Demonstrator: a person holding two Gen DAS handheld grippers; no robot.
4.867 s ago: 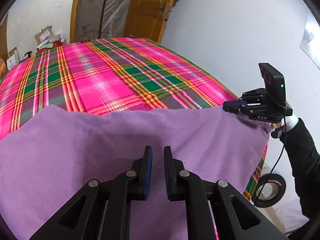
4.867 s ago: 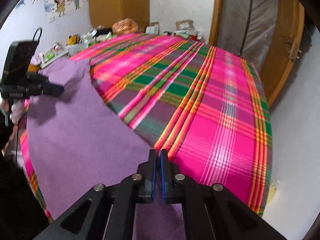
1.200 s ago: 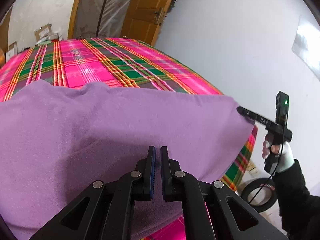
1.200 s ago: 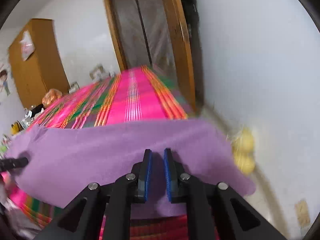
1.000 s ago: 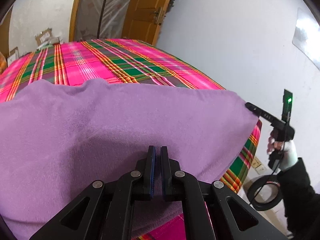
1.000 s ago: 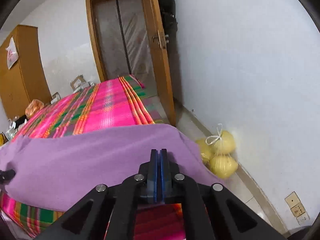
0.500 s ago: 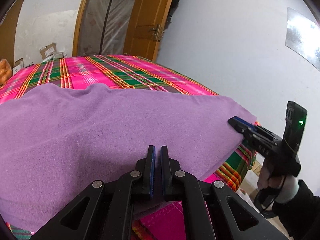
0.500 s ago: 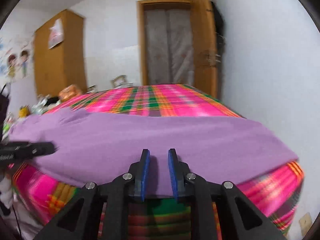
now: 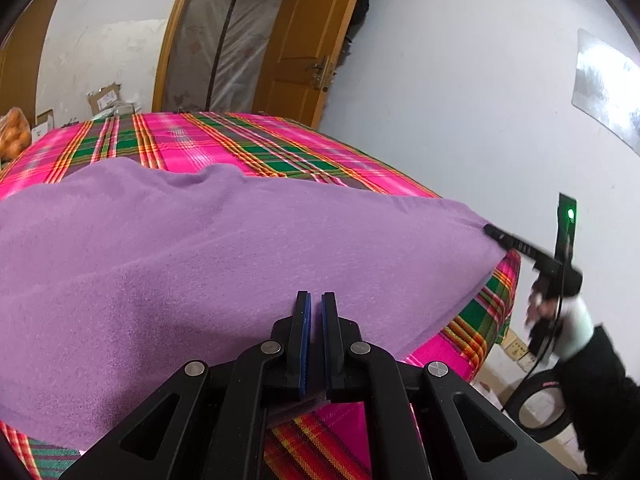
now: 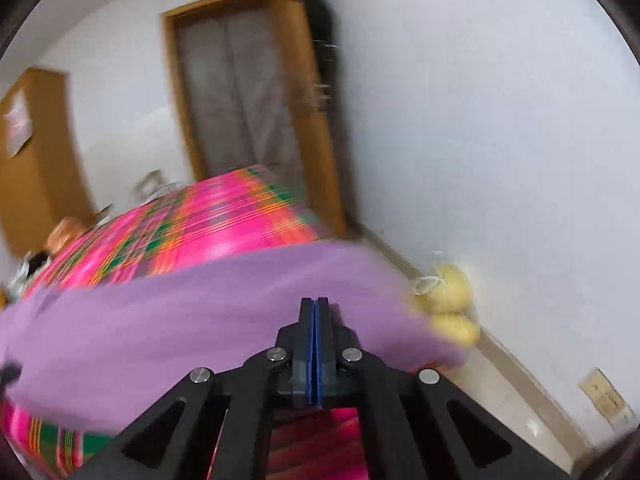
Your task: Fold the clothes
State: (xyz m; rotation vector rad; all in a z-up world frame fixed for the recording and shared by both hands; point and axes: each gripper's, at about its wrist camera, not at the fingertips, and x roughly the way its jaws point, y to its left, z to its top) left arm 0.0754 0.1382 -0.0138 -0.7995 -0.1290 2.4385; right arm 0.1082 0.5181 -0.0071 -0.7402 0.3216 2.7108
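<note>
A purple cloth (image 9: 200,260) lies spread across the near end of the bed and hangs over its front edge. My left gripper (image 9: 312,300) is shut on the cloth's near edge, with fabric bunched at the base of its fingers. My right gripper (image 9: 489,230), held by a hand in a white glove and black sleeve, has its tip shut on the cloth's right corner. The right wrist view is blurred: there the right gripper (image 10: 316,304) has its blue pads pressed together over the purple cloth (image 10: 180,320). The left gripper's dark tip (image 10: 10,372) shows at that view's left edge.
The bed carries a pink and green plaid sheet (image 9: 240,140). A white wall runs close along its right side, with yellow bags (image 10: 448,300) and a black ring (image 9: 536,412) on the floor. A wooden door (image 9: 304,40) and boxes (image 9: 108,100) stand beyond the bed.
The right gripper's jaws opened at the cloth's right corner and have shut there again, and its view swung back towards the wall. The left gripper stayed shut and shifted a little.
</note>
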